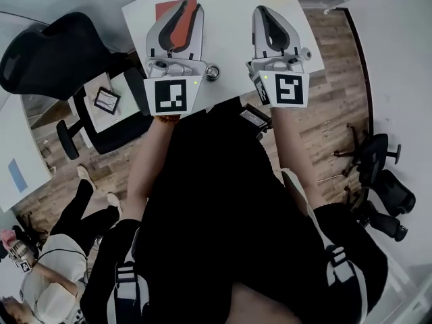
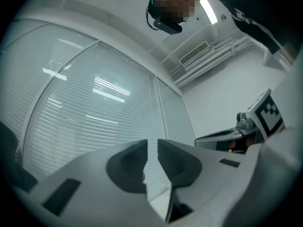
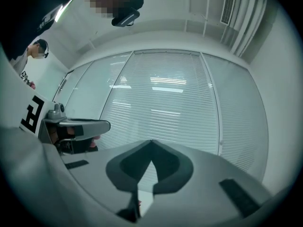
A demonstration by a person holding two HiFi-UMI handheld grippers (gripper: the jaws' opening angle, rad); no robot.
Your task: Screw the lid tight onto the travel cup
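Left hand-held gripper [image 2: 152, 145]: jaws a narrow slit apart, nothing between. Right hand-held gripper [image 3: 151, 143]: jaw tips touching, empty. Both raised over white bench [image 1: 229, 19]. Small round metal item, apparently the travel cup [image 1: 212, 72], on bench between them, untouched.

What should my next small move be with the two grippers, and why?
Probably tip both down toward the white table. The light-grey left gripper has jaws a slit apart, the light-grey right gripper has them together, both empty and facing only white window blinds. The small round metal piece lies on the table between them, outside both gripper views.
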